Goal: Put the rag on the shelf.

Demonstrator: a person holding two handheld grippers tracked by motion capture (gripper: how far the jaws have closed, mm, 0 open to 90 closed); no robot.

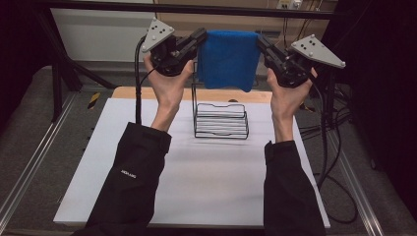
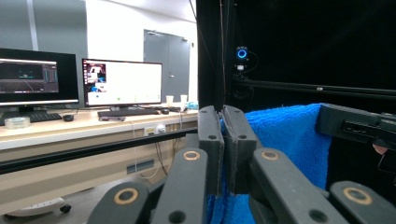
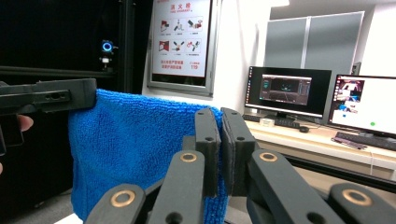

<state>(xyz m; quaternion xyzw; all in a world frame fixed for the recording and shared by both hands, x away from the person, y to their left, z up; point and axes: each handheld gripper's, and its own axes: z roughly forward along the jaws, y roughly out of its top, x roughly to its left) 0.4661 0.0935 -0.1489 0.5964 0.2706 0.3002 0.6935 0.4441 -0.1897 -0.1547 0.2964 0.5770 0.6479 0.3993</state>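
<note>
Towel (image 1: 227,59) pinched at both top corners, one corner per tool, stretched flat between them and hanging free well above the tabletop (image 1: 196,196). Left tool (image 1: 200,37) has its jaws clamped on the towel's left top corner; in the left gripper view the two black jaws stand pressed together with blue terry cloth (image 2: 289,140) coming out past them toward the other tool (image 2: 359,126). Right tool (image 1: 259,43) is the mirror case: jaws closed on the right top corner, and the right gripper view shows cloth (image 3: 135,149) running away from my jaws to the left tool (image 3: 46,100) opposite. I judge the two-corner hold is there to keep the top edge taut and level, so the cloth drapes as one flat sheet rather than bunching. Wire rack (image 1: 220,120) sits on the tabletop below and between the tools, just nearer me than the hanging towel; its upright back frame rises behind the cloth's lower edge. Probable intent: lower or drape the towel onto that rack, which is why it's held centred over it. Risk as I see it: the grip is only on the corner hems, so uneven pull could slip one side.
</note>
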